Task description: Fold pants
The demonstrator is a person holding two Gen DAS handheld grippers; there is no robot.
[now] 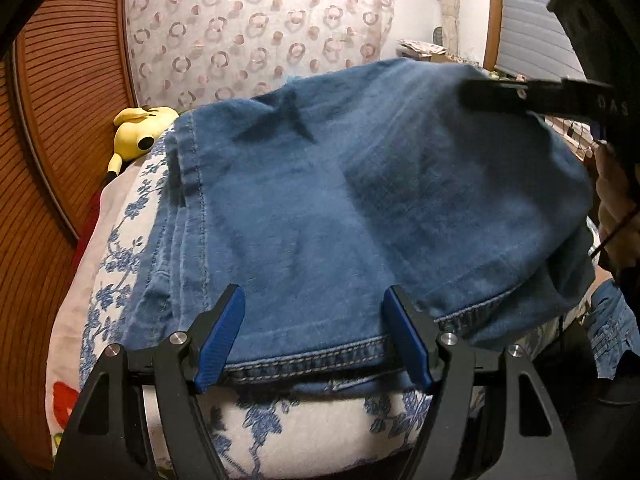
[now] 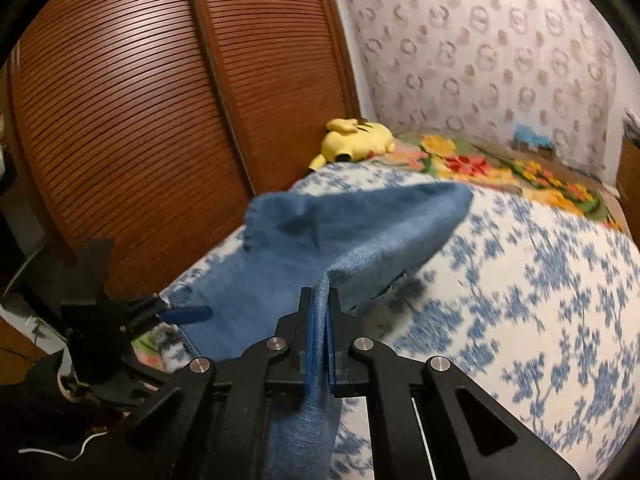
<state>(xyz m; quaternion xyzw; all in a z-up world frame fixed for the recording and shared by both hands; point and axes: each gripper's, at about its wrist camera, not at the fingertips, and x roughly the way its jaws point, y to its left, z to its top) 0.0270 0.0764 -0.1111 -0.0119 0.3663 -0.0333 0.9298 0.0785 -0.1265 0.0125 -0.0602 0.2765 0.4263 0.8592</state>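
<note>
Right claw (image 2: 320, 300) pinches the jeans (image 2: 344, 232); left claw (image 1: 312, 312) gapes over them.

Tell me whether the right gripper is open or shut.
Shut on the jeans: the right gripper has its blue fingers pressed together with a fold of denim pinched between them.
</note>
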